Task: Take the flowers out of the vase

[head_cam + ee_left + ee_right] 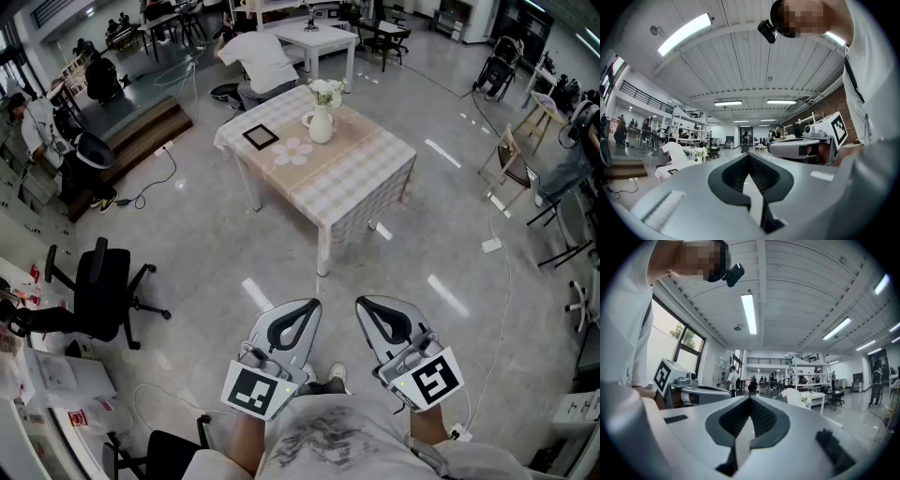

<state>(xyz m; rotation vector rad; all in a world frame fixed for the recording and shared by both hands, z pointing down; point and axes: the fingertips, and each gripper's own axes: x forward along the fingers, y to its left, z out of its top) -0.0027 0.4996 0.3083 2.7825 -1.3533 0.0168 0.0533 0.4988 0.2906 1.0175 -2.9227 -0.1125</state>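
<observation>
The left gripper and right gripper are keeping their jaws pressed together, gripping nothing. The flowers are standing in the vase on the table, well beyond both.

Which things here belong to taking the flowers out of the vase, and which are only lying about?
For the job: flowers, white vase, left gripper and right gripper, jaws shut and empty.

Lying about: black frame, flower-shaped mat, black office chair.
</observation>
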